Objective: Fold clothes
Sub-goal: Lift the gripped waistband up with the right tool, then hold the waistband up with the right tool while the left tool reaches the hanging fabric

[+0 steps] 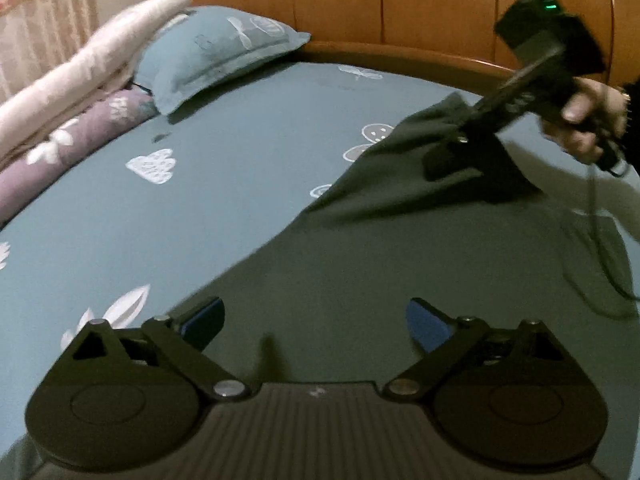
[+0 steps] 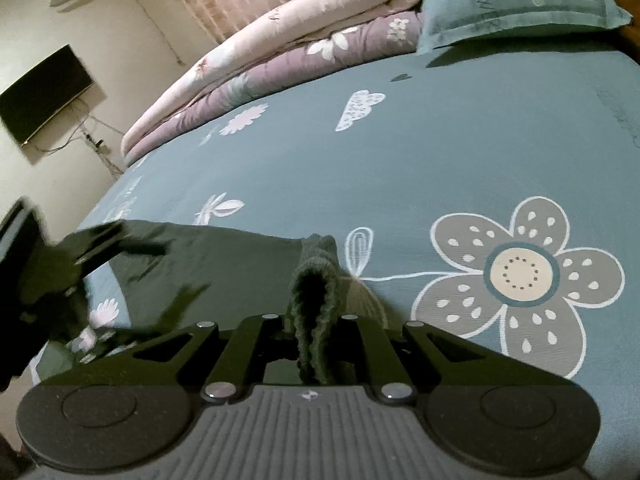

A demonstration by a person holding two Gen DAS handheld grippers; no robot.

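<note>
The dark green garment [image 1: 400,264] lies spread on the patterned bedsheet [image 1: 200,208], filling the lower centre and right of the left wrist view. The right gripper [image 2: 316,344] is clenched on its ribbed cuff [image 2: 316,280], lifting that corner. The left gripper [image 1: 314,324] hovers over the cloth with jaws spread, holding nothing. The narrow pinch could slip from the ribbing, and the unpinned body may drag and skew the fold.

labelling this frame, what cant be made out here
- Dark green garment: near edge hidden under the left gripper body, left wrist view; type unclear.
- Right gripper: fingertips buried in the ribbed cuff, right wrist view.
- Hand: motion-blurred, left wrist view.
</note>
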